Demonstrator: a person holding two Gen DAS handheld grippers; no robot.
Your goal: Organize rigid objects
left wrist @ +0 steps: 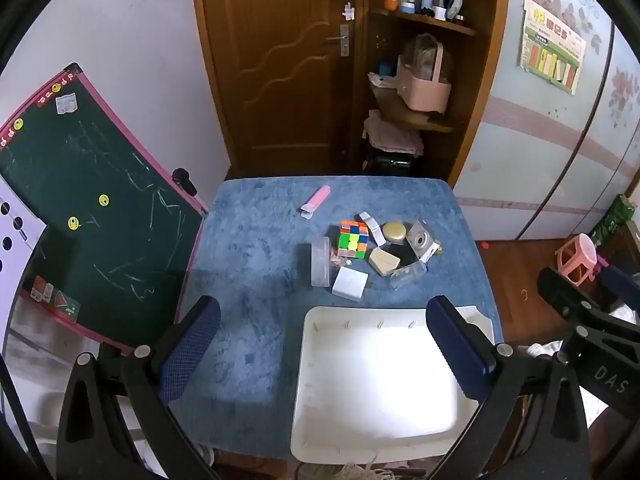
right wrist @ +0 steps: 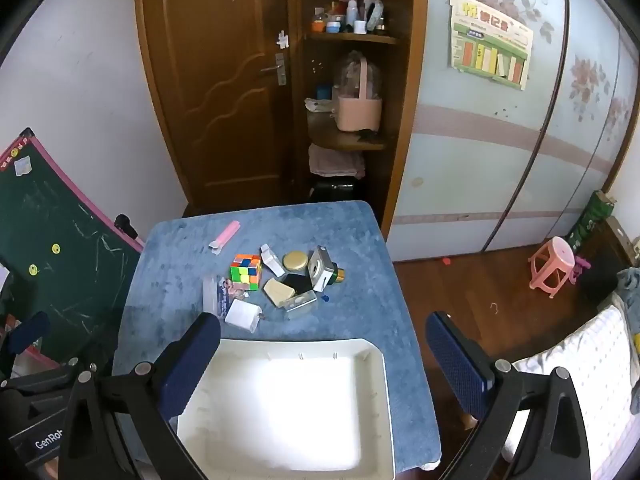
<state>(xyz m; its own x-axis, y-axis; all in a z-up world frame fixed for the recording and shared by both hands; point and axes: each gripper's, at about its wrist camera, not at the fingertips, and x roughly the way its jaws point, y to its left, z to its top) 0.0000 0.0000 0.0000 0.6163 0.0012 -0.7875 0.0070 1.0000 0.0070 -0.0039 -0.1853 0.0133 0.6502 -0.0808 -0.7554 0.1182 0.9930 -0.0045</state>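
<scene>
A pile of small rigid objects lies mid-table on the blue cloth: a Rubik's cube (left wrist: 352,239) (right wrist: 245,272), a small silver camera (left wrist: 422,239) (right wrist: 321,268), a gold round tin (left wrist: 394,231) (right wrist: 295,261), a beige case (left wrist: 384,261) (right wrist: 279,291), a white square box (left wrist: 350,283) (right wrist: 242,314) and a clear long case (left wrist: 321,261). A pink item (left wrist: 317,200) (right wrist: 225,236) lies apart at the far left. An empty white tray (left wrist: 320,320) (right wrist: 376,360) sits at the near edge. My left gripper (left wrist: 323,344) and right gripper (right wrist: 323,350) are open, empty, held above the tray.
A green chalkboard (left wrist: 80,208) leans at the table's left side. A wooden door (left wrist: 280,60) and open shelves (left wrist: 420,80) stand behind the table. A pink stool (right wrist: 554,266) is on the wooden floor to the right. A bed edge (right wrist: 580,360) is at near right.
</scene>
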